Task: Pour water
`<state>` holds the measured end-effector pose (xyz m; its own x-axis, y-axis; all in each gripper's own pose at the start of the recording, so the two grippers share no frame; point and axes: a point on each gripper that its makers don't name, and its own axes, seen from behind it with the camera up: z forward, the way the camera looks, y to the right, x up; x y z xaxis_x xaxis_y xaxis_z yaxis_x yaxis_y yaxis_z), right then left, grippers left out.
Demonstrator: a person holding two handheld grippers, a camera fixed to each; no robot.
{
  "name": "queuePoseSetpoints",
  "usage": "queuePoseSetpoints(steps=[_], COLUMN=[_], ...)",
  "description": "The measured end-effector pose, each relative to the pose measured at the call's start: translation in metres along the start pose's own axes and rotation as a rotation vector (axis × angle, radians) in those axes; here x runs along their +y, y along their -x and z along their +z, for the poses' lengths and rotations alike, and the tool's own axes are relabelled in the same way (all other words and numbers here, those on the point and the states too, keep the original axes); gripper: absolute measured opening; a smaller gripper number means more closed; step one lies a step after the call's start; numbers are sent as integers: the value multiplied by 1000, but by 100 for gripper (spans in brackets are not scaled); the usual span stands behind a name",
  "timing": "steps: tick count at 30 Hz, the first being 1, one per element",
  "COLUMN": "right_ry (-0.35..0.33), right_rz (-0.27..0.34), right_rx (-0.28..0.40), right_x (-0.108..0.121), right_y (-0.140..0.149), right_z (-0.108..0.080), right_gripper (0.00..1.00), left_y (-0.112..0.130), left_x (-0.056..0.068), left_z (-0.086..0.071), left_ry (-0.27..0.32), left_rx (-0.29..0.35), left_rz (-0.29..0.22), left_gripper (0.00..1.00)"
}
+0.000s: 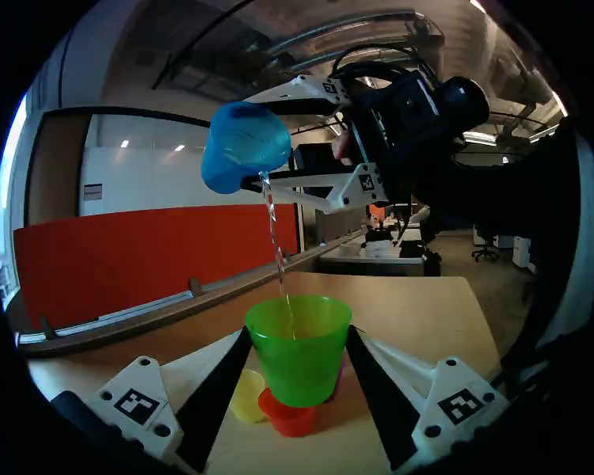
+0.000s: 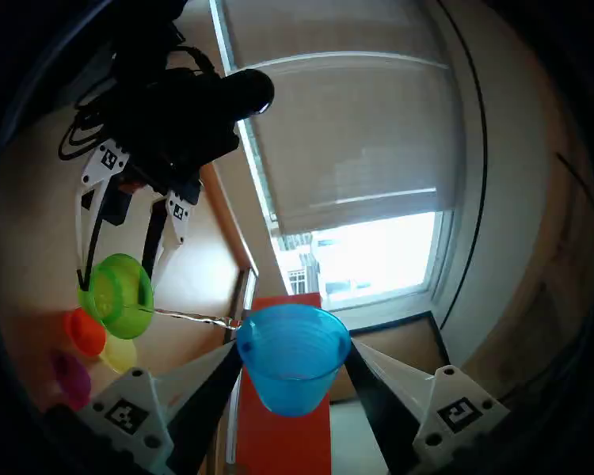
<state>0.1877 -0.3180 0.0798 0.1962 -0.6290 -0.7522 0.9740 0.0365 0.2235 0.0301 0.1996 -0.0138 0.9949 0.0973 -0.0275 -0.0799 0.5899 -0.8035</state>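
My right gripper (image 2: 293, 345) clamps the tilted blue cup (image 2: 291, 381); my left gripper (image 1: 297, 332) clamps the green cup (image 1: 299, 366) (receiving). If either drifts, the stream (image 1: 273, 233) would likely spill.

A pale wooden table (image 1: 424, 309) carries three small cups: an orange cup (image 1: 287, 416), a yellow cup (image 1: 248, 396) just beside it, and a pink cup (image 2: 71, 378) near it, all seemingly upright.
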Motion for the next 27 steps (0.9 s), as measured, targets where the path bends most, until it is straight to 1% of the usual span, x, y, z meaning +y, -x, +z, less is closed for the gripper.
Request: queuePoseSetpoints(steps=[11,27], right_ry=[15,27], right_rz=[-27,-74], right_rx=[1,6], right_x=[6,10], right_y=[-6,-17], right_z=[-1,-1], right_gripper=[91,91], left_y=[1,1], left_x=[-2,-5], left_z=[0,-1], left_ry=[-4,-11], left_rx=[0,0], left_rz=[-4,-7], left_gripper=[86,86])
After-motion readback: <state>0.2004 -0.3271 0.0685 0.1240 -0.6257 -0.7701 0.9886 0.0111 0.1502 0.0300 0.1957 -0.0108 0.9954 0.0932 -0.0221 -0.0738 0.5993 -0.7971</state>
